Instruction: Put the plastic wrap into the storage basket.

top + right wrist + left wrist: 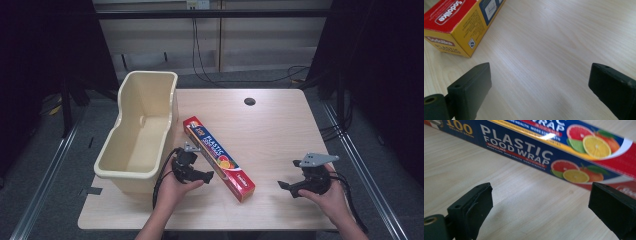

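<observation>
Both forearms are showing bare, no sleeves. The left gripper (209,175) and right gripper (283,185) are looking alike — black bodies, blocky black jaws, grey three-cornered top plates. Black cables are trailing from each — looping beside the wrists

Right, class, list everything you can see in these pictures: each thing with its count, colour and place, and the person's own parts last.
Table: one, pale wood, under everything.
Tub: one, cream plastic, on the table's left part, its near end at the left gripper.
Plastic food wrap box: one, red, blue and yellow, lying flat and diagonal mid-table, right of the tub.
Hole: one, dark, far part of the table.
Cables: several, black, on the floor behind.
Left gripper: one, black, jaws open, beside the box.
Right gripper: one, black, jaws open, over bare table.
Hands: two, one on each gripper.
</observation>
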